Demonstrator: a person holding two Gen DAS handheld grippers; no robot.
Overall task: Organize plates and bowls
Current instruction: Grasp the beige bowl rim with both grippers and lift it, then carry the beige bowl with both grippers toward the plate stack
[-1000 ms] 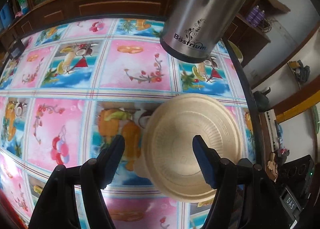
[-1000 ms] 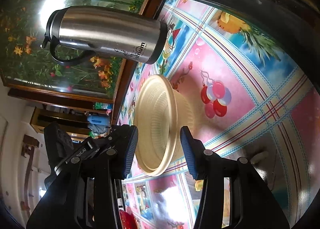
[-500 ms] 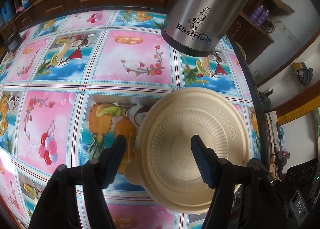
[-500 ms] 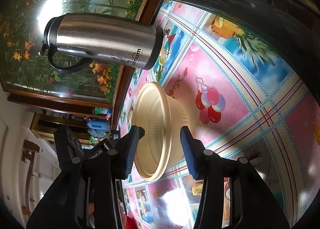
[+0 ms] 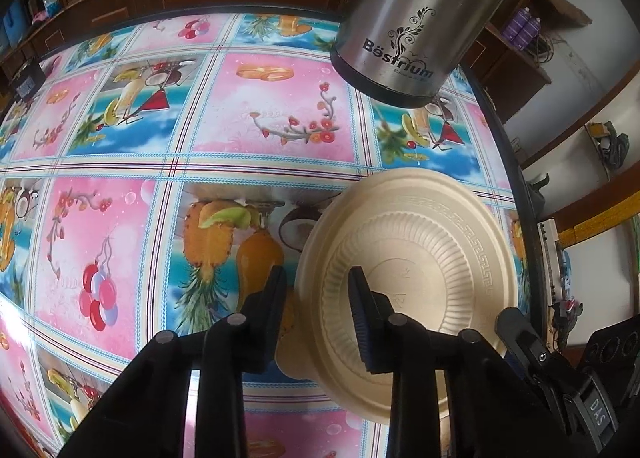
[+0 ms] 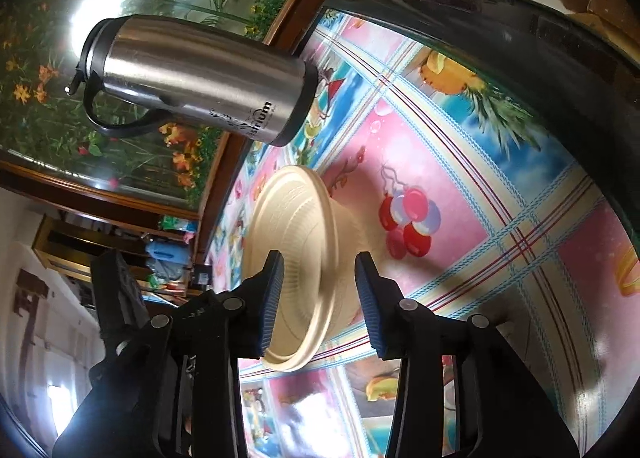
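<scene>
Your left gripper [image 5: 318,304] narrowed astride the plate [image 5: 424,258] rim resting on the bowl [image 6: 348,242], pads not yet pressing; your right gripper [image 6: 320,298] stood narrow, empty

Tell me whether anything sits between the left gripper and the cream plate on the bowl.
Nothing visible does. The left gripper already straddles the plate's near rim, its jaws having just been closing; the steel flask stands farther back.

One cream plate [image 5: 424,258] on one cream bowl [image 6: 352,242]. One steel flask [image 5: 416,18]. One desk [image 5: 160,130] under a fruit-print cloth. Two tools: left tool [image 5: 318,314], right tool [image 6: 320,294].
</scene>
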